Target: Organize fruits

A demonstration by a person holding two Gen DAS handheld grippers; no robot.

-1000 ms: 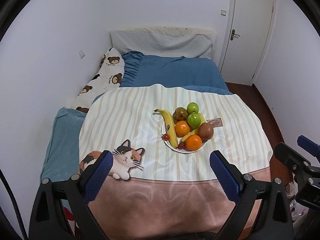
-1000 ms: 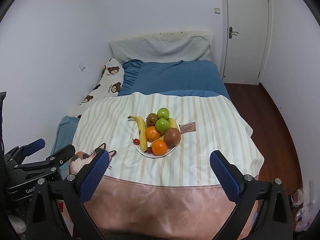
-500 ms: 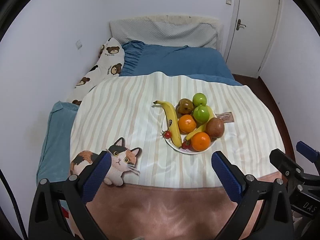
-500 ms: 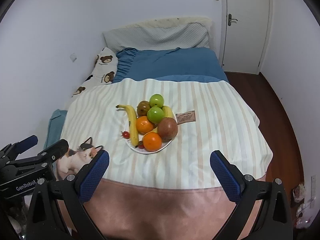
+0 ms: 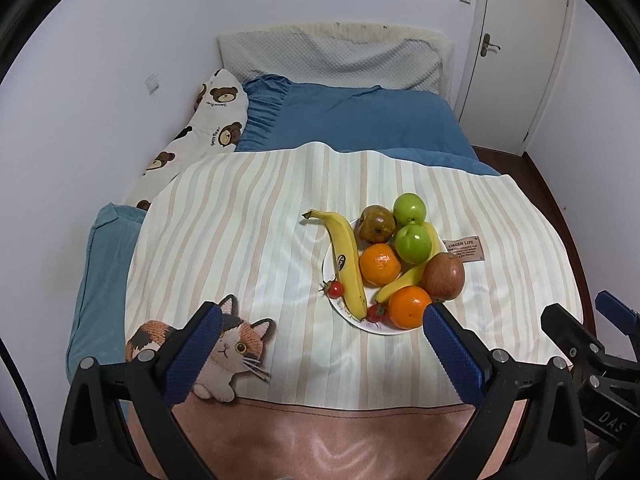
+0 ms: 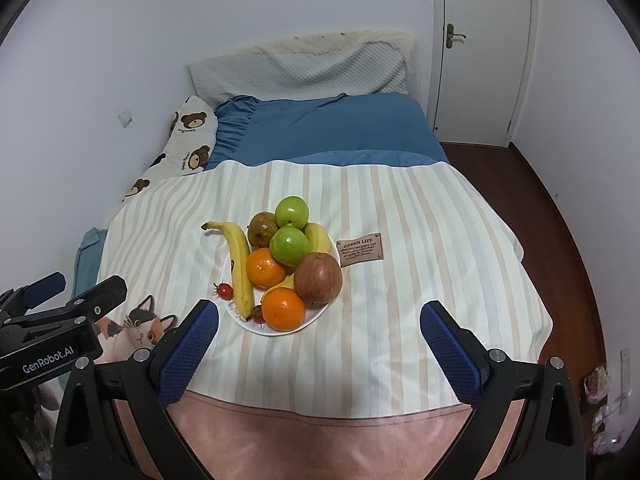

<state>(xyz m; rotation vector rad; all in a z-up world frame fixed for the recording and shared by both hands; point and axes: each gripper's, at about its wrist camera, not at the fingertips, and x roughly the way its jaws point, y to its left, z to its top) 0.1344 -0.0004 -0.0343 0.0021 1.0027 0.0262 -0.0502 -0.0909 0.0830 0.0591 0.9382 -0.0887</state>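
A white plate (image 5: 330, 256) (image 6: 316, 315) piled with fruit sits on the striped blanket (image 5: 248, 248) on the bed. It holds a banana (image 5: 347, 260) (image 6: 241, 264), two oranges (image 5: 379, 263) (image 6: 283, 309), two green apples (image 5: 413, 243) (image 6: 289, 245), a red apple (image 5: 444, 276) (image 6: 318, 278), a brown pear (image 5: 376, 224) (image 6: 261, 229) and small red tomatoes (image 5: 335, 289) (image 6: 224, 291). My left gripper (image 5: 320, 340) is open and empty, above the blanket short of the plate. My right gripper (image 6: 319, 338) is open and empty, just short of the plate.
A cat picture (image 5: 232, 352) marks the blanket's near left. A brown label (image 6: 360, 249) lies right of the plate. Blue sheet (image 5: 352, 120), pillows (image 5: 332, 60) and wall lie behind. A door (image 6: 480, 52) and dark floor (image 6: 560, 208) are to the right.
Both grippers have moved forward and down toward the bed; the fruit plate looks larger and nearer. Nothing on the plate has moved.
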